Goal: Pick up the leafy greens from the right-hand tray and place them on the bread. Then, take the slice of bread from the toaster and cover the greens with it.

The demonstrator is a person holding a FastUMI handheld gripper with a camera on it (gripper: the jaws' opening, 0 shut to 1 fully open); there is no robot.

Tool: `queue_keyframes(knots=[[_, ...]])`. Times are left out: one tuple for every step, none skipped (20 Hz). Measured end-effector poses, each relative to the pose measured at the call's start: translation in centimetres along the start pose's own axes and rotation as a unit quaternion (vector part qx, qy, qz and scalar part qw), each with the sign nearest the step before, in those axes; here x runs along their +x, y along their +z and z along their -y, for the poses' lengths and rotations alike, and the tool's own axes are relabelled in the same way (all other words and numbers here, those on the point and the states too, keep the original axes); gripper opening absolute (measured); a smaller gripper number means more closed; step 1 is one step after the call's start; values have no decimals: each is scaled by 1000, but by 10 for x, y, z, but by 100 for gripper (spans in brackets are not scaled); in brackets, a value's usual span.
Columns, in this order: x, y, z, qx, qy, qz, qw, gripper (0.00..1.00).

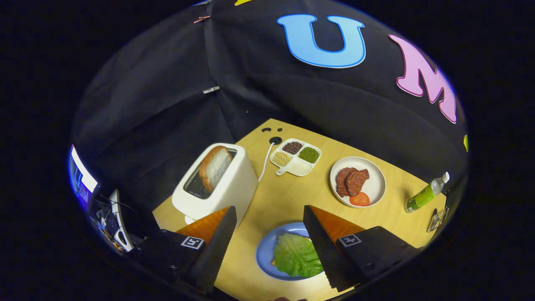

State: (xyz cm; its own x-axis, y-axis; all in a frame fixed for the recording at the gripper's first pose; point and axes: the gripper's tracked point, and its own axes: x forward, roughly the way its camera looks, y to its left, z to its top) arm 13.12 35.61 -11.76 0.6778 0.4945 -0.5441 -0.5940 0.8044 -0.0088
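The tool is seen at the bottom of the frame with its fingers spread wide and nothing held between them. Between the fingers, low in the frame, a blue plate is seen on the wooden worktop, and the leafy greens are laid on it; a sliver of something beneath the leaf is glimpsed at its left edge, but it cannot be made out. Just beyond the left finger, a white toaster is stood with a slice of bread raised in its slot. Further up, at centre, a divided dish of grains is placed. To the right, a white plate with meat slices and a tomato slice is seen, and at far right a bottle is lying.
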Motion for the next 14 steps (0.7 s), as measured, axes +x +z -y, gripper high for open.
queue_keyframes(knots=[[4, 10, -7, -2, 4, 3, 1000, 100], [8, 20, -16, -6, 6, 6, 1000, 100], [12, 27, -24, -12, 9, 8, 1000, 100], [18, 33, -31, -18, 10, 9, 1000, 100], [25, 38, -37, -27, 8, 7, 1000, 100], [30, 42, -44, -33, 8, 7, 999, 100], [37, 44, -51, -37, 9, 7, 999, 100], [44, 46, -59, -38, 11, 5, 999, 100], [50, 47, -66, -38, 14, 1, 999, 100], [56, 49, -73, -38, 16, -1, 999, 100], [62, 49, -79, -39, 18, -3, 999, 100], [70, 50, -82, -42, 17, -4, 999, 100], [76, 49, -84, -45, 13, -5, 999, 100], [83, 49, -86, -46, 8, -9, 999, 100]])
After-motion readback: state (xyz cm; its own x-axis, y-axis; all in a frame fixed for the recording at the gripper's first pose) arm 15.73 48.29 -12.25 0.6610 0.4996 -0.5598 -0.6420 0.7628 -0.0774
